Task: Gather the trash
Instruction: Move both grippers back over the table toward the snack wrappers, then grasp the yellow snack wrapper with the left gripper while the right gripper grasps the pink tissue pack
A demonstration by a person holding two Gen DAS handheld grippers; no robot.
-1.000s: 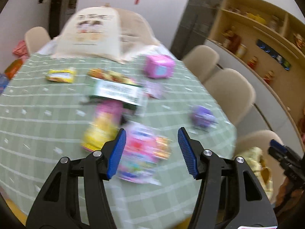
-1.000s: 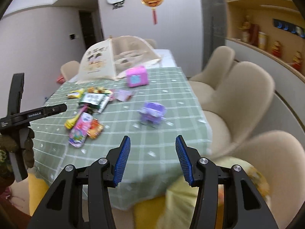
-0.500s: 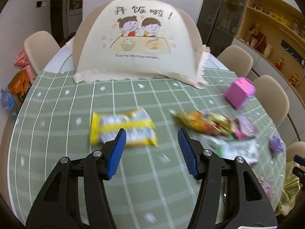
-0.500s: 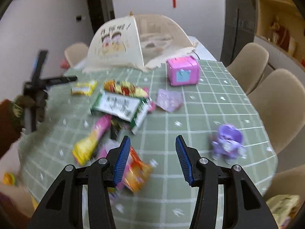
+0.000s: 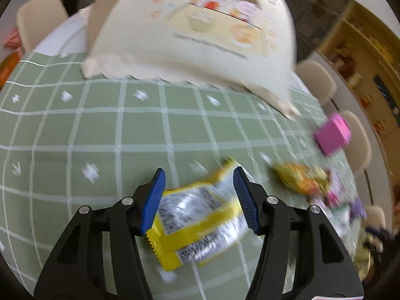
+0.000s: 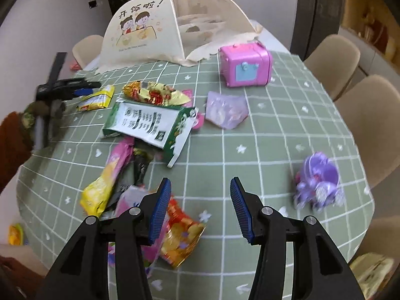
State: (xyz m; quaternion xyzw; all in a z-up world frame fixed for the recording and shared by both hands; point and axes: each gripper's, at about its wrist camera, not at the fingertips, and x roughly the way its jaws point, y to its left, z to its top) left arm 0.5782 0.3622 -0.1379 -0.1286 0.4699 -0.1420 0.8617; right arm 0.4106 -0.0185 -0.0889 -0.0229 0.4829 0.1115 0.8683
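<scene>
Just in front of the cream food cover [image 5: 195,37] on the desk [image 5: 75,130], the yellow wrapper [image 5: 197,215] lies between the wide-open, empty left gripper [image 5: 198,200], looking light, crinkly and slippery, best pinched across its flat middle.

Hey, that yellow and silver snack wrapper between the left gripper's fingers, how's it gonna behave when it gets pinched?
The yellow and silver snack wrapper looks thin and crinkled, so it will probably crumple rather than stay stiff. It lies flat and seems empty, likely very light. Its shiny foil may slip between the open left gripper pads.
</scene>
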